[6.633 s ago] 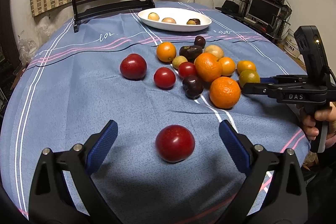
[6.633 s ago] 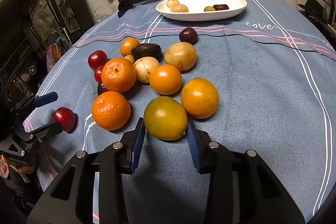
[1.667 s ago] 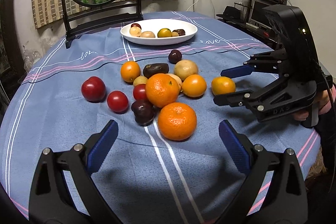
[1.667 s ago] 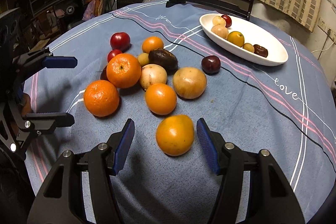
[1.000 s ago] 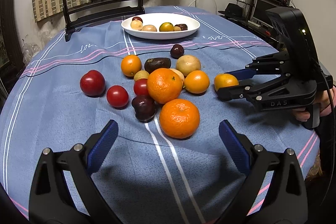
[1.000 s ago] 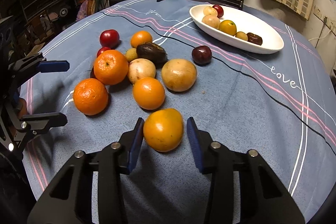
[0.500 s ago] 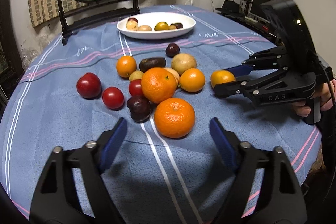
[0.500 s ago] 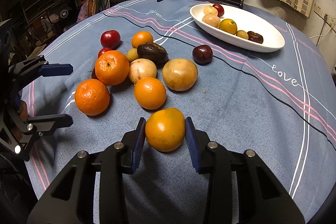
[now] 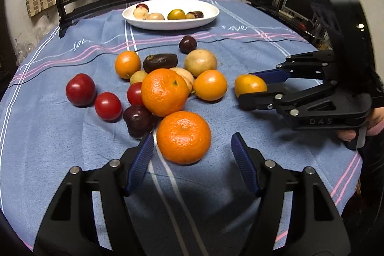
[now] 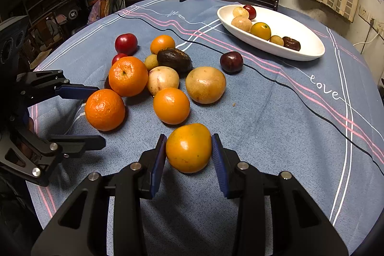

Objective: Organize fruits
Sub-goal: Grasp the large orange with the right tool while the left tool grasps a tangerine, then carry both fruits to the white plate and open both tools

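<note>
Right gripper (image 10: 189, 150) clamps a smooth yellow-orange citrus fruit (image 10: 189, 148) between its blue pads on the blue striped tablecloth (image 10: 276, 112). Left gripper (image 9: 192, 155), jaws just narrowing, straddles a dimpled orange mandarin (image 9: 183, 137), nearer its left pad, untouched.

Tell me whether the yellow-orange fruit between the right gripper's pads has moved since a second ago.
No. The yellow-orange fruit sits just as close to its neighbouring orange on the tablecloth; the right gripper grips it.

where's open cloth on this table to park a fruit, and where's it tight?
Free: the cloth right of the fruit pile, out to the "love" lettering, and the right half of the white dish. Also the near edge below the held orange. Tight: the pile, fruits touching, left gripper at its near side.
</note>
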A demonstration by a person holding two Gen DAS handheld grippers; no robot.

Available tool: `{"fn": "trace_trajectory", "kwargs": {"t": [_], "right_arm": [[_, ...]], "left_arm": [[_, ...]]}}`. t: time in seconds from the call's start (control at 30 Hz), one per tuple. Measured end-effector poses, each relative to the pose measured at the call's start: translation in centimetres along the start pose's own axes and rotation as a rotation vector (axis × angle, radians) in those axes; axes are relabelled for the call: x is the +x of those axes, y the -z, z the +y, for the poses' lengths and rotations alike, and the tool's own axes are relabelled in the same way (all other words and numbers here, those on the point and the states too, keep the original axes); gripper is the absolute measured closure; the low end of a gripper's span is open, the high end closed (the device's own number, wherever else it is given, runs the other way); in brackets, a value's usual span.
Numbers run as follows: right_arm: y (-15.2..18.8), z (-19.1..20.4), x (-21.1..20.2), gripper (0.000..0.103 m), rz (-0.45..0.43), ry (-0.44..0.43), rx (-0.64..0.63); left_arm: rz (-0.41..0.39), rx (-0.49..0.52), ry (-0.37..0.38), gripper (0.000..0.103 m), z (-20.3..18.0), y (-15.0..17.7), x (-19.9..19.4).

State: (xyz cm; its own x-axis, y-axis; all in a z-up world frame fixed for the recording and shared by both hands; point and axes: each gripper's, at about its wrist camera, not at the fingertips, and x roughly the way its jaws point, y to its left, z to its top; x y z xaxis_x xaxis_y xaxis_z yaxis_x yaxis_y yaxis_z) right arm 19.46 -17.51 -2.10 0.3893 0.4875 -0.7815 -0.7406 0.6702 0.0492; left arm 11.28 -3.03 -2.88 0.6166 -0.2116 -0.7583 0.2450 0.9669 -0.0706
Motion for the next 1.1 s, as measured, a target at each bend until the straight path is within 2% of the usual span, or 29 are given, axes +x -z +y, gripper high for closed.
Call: {"fn": "trace_trajectory", "kwargs": {"t": [0.1, 0.27, 0.3, 0.53, 0.83, 0.97, 1.1], "right_arm": [[0.0, 0.1, 0.0, 0.065, 0.000, 0.002, -0.001], [0.1, 0.1, 0.0, 0.065, 0.000, 0.003, -0.002], [0.1, 0.2, 0.0, 0.065, 0.000, 0.004, -0.003], [0.1, 0.1, 0.0, 0.065, -0.001, 0.002, -0.001], [0.1, 0.1, -0.3, 0.065, -0.015, -0.039, 0.010], [0.0, -0.4, -1.3, 0.065, -0.081, -0.101, 0.050], [-0.6, -1.4, -2.5, 0.065, -0.160, -0.151, 0.114]], "left_arm": [[0.010, -0.015, 0.005, 0.036, 0.2, -0.2, 0.4], [0.048, -0.043, 0.001, 0.055, 0.7, -0.4, 1.2], [0.050, -0.056, 0.006, 0.056, 1.0, -0.4, 1.2], [0.042, -0.065, 0.021, 0.057, 1.2, -0.2, 0.9], [-0.017, -0.050, 0.073, 0.057, 1.0, 0.0, -0.7], [-0.038, -0.055, 0.112, 0.057, 1.6, -1.1, -1.7], [-0.063, -0.017, 0.114, 0.057, 2.6, -4.6, -2.5]]}}
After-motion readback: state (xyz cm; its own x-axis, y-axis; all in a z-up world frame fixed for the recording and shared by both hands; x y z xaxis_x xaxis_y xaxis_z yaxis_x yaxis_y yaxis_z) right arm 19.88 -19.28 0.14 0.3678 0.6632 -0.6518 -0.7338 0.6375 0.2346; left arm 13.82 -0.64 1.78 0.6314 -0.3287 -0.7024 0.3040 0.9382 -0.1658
